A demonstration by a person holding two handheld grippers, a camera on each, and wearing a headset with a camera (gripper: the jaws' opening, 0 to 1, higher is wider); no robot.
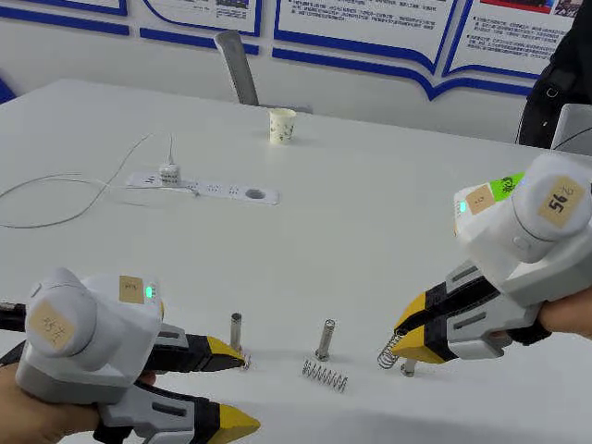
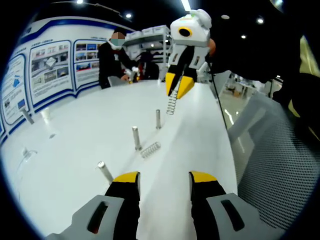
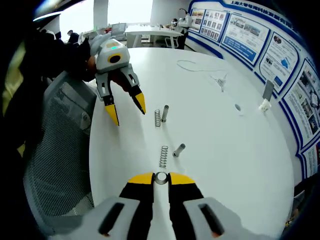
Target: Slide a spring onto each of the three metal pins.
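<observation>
Three short metal pins stand in a row near the table's front edge: left pin (image 1: 236, 330), middle pin (image 1: 326, 339), right pin (image 1: 408, 367). My right gripper (image 1: 398, 342) is shut on a spring (image 1: 388, 352) that hangs tilted just left of the right pin; its end shows as a ring (image 3: 160, 177) between the jaws. A loose spring (image 1: 325, 375) lies in front of the middle pin. Another spring (image 3: 157, 117) rests beside the left pin (image 3: 164, 113). My left gripper (image 1: 248, 390) is open with nothing in it, its upper tip close to that spring.
A white power strip (image 1: 208, 188) with a thin cable lies mid-table, and a paper cup (image 1: 281, 125) stands farther back. A chair back (image 1: 236, 65) rises behind the table. A mesh chair (image 2: 270, 150) sits by the near edge. A person (image 2: 112, 60) stands beyond the table.
</observation>
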